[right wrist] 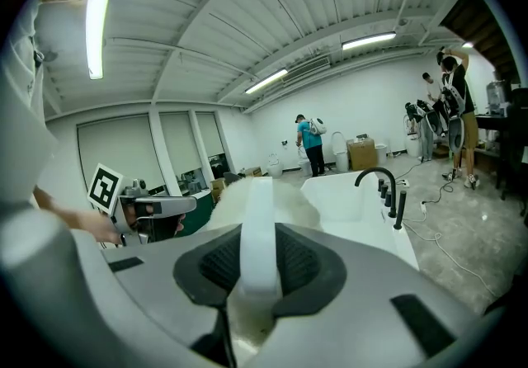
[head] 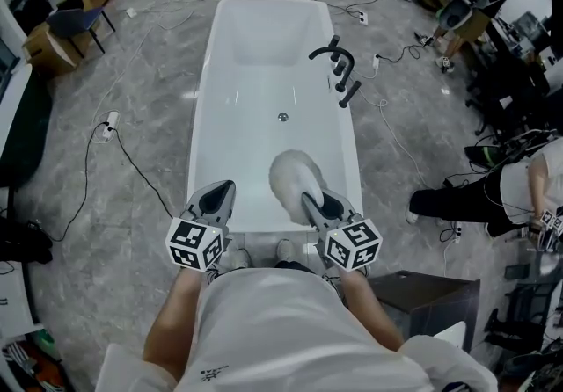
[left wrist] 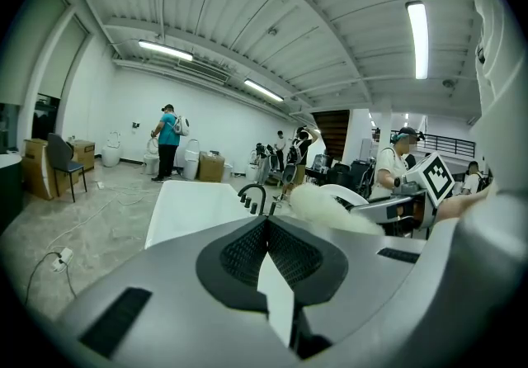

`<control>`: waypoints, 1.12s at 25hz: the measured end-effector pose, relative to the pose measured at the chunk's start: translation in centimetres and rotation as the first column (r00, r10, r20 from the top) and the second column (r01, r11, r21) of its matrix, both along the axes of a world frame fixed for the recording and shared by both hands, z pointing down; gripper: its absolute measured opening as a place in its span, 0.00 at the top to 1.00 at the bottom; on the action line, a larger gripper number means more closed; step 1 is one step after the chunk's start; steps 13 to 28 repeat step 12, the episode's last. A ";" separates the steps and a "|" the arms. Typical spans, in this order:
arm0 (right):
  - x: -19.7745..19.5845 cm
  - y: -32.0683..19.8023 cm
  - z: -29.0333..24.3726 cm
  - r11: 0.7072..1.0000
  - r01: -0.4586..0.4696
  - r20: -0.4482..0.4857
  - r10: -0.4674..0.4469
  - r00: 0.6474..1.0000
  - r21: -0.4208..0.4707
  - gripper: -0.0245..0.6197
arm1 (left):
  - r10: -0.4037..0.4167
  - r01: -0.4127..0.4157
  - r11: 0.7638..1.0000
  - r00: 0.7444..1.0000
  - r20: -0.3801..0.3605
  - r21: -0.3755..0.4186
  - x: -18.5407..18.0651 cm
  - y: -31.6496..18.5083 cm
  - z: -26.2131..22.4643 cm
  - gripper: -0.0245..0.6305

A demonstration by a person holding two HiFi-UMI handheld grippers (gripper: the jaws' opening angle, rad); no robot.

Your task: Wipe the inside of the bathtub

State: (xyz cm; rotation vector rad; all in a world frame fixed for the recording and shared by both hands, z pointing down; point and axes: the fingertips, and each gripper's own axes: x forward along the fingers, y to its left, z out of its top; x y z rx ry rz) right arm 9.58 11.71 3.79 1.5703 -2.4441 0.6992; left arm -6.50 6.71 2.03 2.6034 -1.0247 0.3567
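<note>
Head view has the left gripper (head: 220,195) held over the near left corner of the white bathtub (head: 201,127), just above its rim. In the left gripper view, its jaws are seen pressed together with nothing caught between them. On the tub's floor a round drain (head: 282,117) is seen, about midway along. Further right, a fluffy white wiping mitt (head: 293,175) is held over the near end of the basin, projecting ahead of the right gripper (head: 315,204). Whether it touches the tub wall cannot be told. In the right gripper view, the jaws are clenched on the mitt's white band (right wrist: 254,226), with the fluff (right wrist: 216,201) bulging beyond the fingertips. A black faucet (head: 332,54) is mounted on the tub's right rim.
</note>
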 end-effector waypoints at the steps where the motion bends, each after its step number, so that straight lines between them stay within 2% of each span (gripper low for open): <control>1: 0.0 0.0 0.0 1.000 -0.001 0.002 0.001 1.000 0.003 0.81 | 0.002 -0.002 1.000 1.000 -0.001 0.000 0.2 0.1 0.0 0.94; 28: 0.3 0.1 -0.6 1.000 0.010 0.010 -0.010 1.000 0.024 0.81 | 0.006 -0.006 1.000 1.000 0.003 -0.004 1.3 0.4 0.1 0.94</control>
